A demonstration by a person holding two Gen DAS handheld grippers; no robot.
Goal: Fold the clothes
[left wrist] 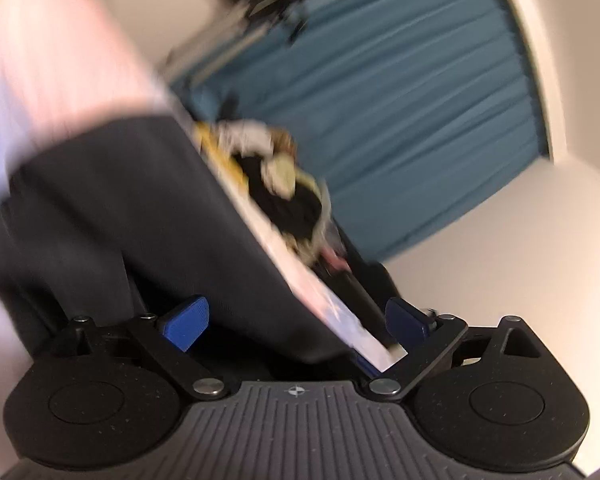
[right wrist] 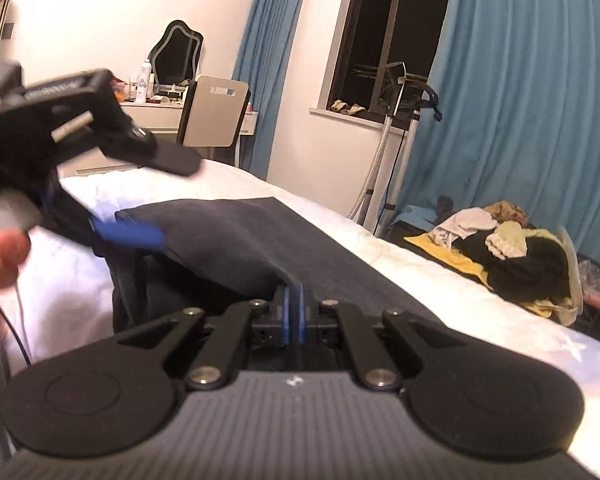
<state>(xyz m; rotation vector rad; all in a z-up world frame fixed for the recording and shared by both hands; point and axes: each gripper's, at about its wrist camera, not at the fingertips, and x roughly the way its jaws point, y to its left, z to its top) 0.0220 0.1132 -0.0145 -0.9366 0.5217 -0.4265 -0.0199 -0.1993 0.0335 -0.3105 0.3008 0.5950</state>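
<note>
Pinching hard, the right gripper (right wrist: pixel 295 312) is clenching a fold of the dark garment (right wrist: pixel 260 236), its blue pads pressed together on the cloth so the edge can be carried over. Just beyond, the left gripper (left wrist: pixel 296 320) is hanging with jaws spread wide, gripping nothing, the fabric passing loosely between its fingers (left wrist: pixel 186 322), probably lining up for a second corner. The garment is lying spread across the white bed (right wrist: pixel 400 248), kept flat for folding. Farther off, a heap of clothes (right wrist: pixel 516 248) is waiting beside the blue curtain (right wrist: pixel 520 100).
</note>
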